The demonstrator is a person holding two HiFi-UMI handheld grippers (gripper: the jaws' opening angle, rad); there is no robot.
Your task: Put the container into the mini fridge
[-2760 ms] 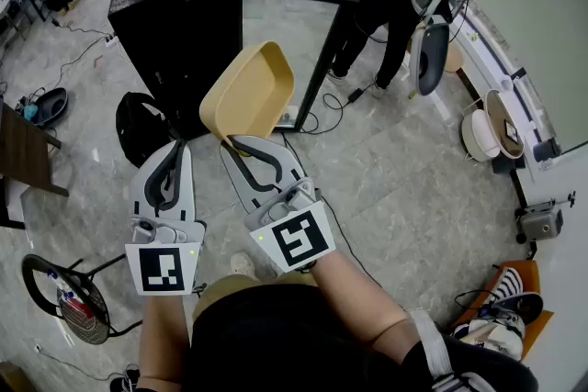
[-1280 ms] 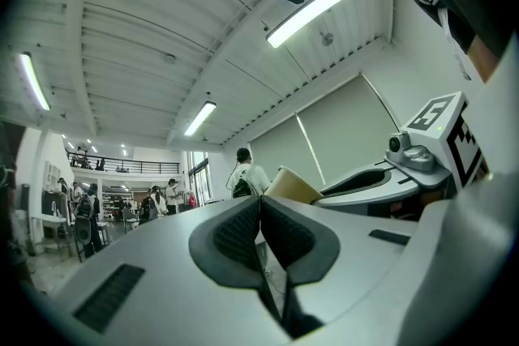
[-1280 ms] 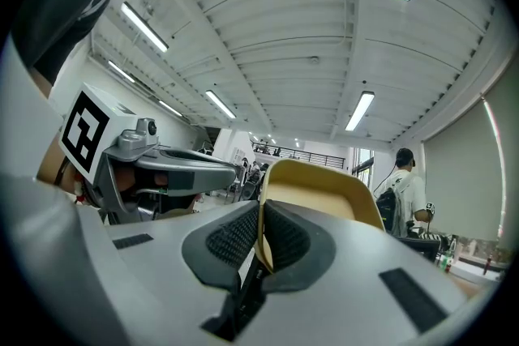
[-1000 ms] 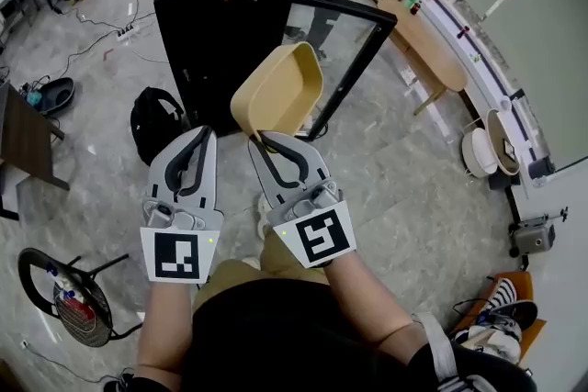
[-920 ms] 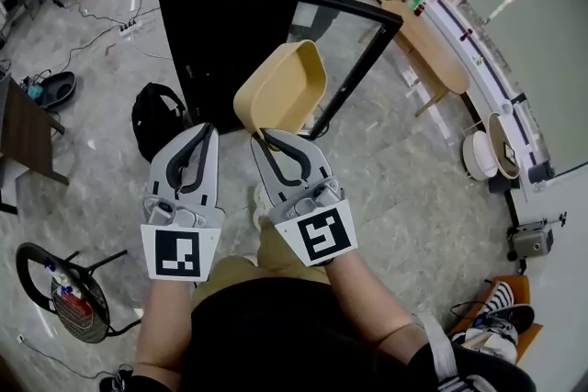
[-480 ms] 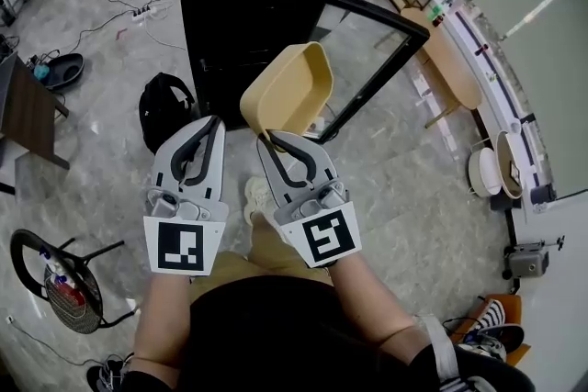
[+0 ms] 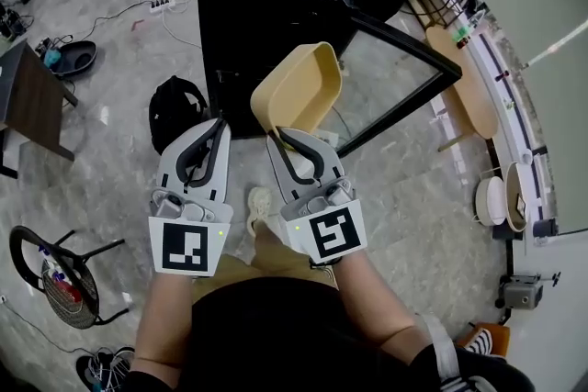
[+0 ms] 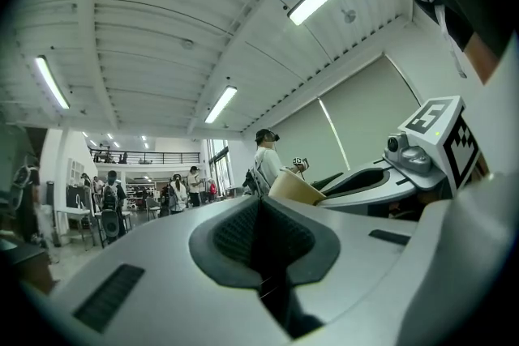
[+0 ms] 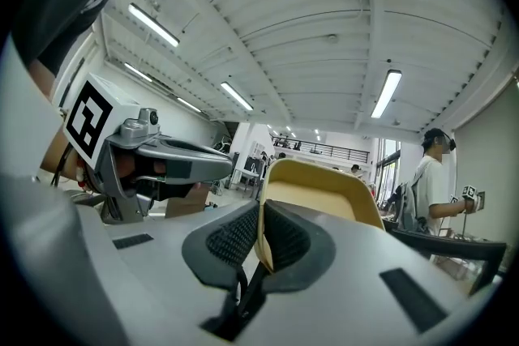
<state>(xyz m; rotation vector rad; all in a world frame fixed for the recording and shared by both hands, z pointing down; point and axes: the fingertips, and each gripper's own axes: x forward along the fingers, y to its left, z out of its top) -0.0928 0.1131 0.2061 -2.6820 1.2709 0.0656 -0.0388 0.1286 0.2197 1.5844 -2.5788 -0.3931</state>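
A tan rectangular container (image 7: pixel 296 89) is held up in front of me, tilted on edge, with my right gripper (image 7: pixel 278 137) shut on its near rim. The right gripper view shows that rim (image 9: pixel 261 235) pinched between the two dark pads. My left gripper (image 7: pixel 213 126) is alongside it to the left, jaws together and holding nothing. In the left gripper view its pads (image 8: pixel 261 235) meet with nothing between them. The black mini fridge (image 7: pixel 266 9) stands on the floor ahead, its glass door (image 7: pixel 395 87) swung open to the right.
A black backpack (image 7: pixel 176 106) lies on the floor left of the fridge. A dark table corner (image 7: pixel 28 101) and a stool (image 7: pixel 50 275) are at the left. A long wooden bench (image 7: pixel 469 83) and round white appliances (image 7: pixel 505 197) are at the right. People stand in the distance.
The fridge and its open door have come closer and shifted right in the head view. Both grippers keep their places, the right one still shut on the container.
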